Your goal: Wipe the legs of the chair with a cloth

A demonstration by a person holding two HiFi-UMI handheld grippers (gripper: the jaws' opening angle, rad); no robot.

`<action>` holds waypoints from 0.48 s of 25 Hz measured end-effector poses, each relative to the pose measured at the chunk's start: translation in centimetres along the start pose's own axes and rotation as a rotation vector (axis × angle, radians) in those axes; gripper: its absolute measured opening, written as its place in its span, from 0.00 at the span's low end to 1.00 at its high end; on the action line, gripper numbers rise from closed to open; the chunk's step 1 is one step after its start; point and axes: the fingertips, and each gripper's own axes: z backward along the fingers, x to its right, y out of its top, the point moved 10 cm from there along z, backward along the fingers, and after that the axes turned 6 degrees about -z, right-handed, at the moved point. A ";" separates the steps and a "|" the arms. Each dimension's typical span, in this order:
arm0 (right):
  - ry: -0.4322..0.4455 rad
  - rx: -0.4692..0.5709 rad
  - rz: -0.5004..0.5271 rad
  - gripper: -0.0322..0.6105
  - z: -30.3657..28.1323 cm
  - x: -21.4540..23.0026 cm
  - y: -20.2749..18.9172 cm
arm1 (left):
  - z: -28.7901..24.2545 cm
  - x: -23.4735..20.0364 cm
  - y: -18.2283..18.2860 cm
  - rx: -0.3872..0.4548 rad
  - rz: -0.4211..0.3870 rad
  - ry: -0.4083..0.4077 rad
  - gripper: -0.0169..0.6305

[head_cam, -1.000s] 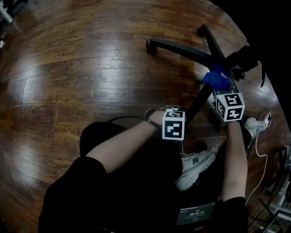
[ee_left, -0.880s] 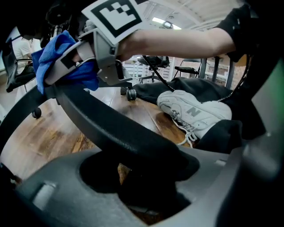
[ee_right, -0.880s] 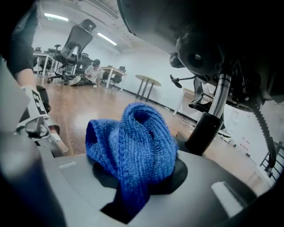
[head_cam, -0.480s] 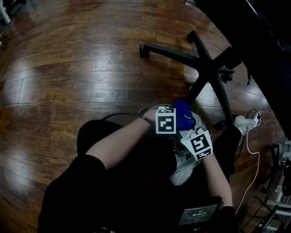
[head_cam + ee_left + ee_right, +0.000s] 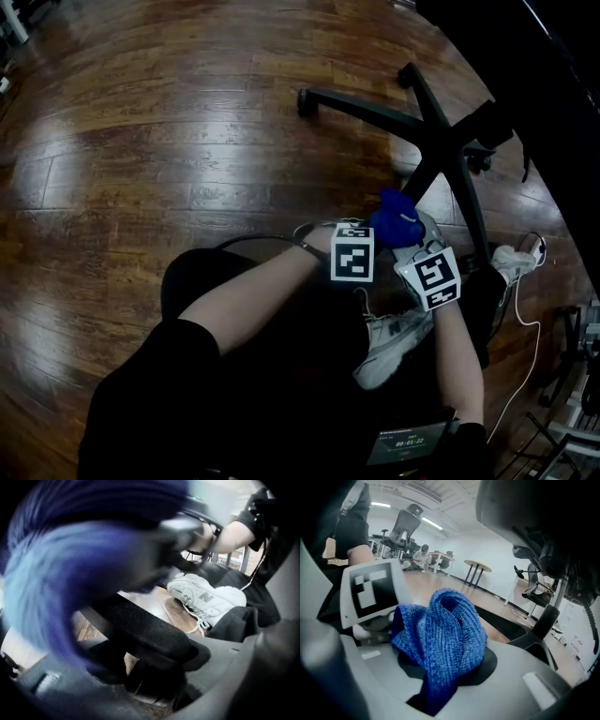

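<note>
The black star base of the chair (image 5: 448, 141) lies on the wooden floor. One chair leg (image 5: 424, 183) runs toward me. My left gripper (image 5: 364, 234) sits at that leg's near end. In the left gripper view the black chair leg (image 5: 145, 630) fills the gap between the jaws of the left gripper (image 5: 154, 667), which is closed on it. My right gripper (image 5: 405, 232) is right beside it, shut on a bunched blue cloth (image 5: 397, 217). In the right gripper view the blue cloth (image 5: 440, 630) bulges out of the jaws. The cloth's blur (image 5: 61, 573) covers the left half of the left gripper view.
A white sneaker (image 5: 394, 342) rests on the floor just below the grippers. A white power strip with a cable (image 5: 520, 258) lies to the right. Another leg ends in a caster (image 5: 305, 101) at the far left. The dark chair body (image 5: 544, 84) looms at the upper right.
My right gripper has carried the blue cloth from near the base's hub down along the near leg to the left gripper's side. The left gripper has stayed put.
</note>
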 end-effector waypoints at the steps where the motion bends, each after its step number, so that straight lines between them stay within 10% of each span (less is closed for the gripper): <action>1: -0.027 -0.011 -0.013 0.20 -0.4 1.5 0.4 | 0.0 0.0 0.0 -0.002 0.000 -0.006 0.47; 12: -0.306 0.014 -0.129 0.20 -3.0 11.5 2.4 | -0.2 -0.1 -0.1 0.031 -0.006 -0.047 0.48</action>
